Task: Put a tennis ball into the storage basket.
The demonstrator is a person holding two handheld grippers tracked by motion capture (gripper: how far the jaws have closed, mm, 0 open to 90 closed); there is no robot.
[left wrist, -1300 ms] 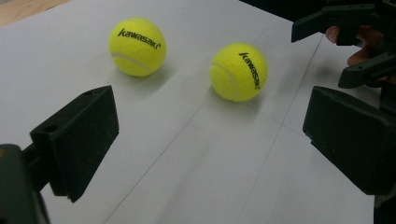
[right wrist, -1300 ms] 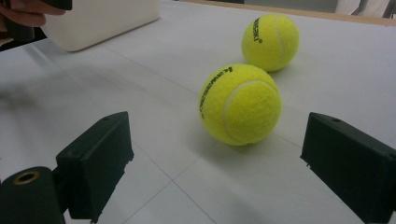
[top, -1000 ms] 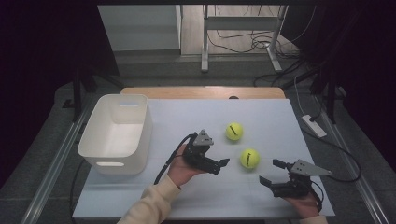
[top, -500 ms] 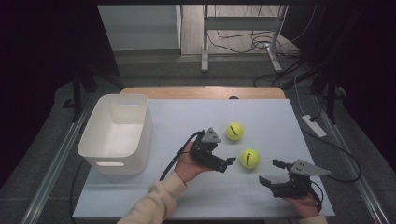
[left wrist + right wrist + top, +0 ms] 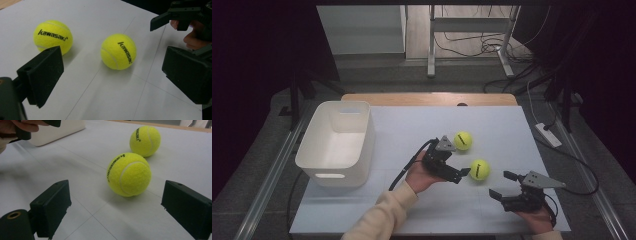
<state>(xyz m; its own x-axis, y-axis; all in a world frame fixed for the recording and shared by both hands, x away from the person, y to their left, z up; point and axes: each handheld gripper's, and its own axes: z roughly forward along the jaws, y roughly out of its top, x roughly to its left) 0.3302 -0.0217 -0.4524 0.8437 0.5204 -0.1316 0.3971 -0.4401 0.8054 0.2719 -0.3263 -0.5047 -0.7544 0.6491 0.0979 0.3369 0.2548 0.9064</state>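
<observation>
High view: left hand-held gripper, jaws wide, approaches the nearer fuzzy yellow tennis ball. Right hand-held gripper waits wide beside that ball. Next, probably straddle it and close.

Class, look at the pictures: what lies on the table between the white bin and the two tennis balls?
The left gripper, held in a hand, seen in the high view.

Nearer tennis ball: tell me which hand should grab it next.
Left, probably. The left tongs are open right beside the nearer tennis ball, which sits between their jaws in the left gripper view. The right tongs, also open, sit farther back.
</observation>
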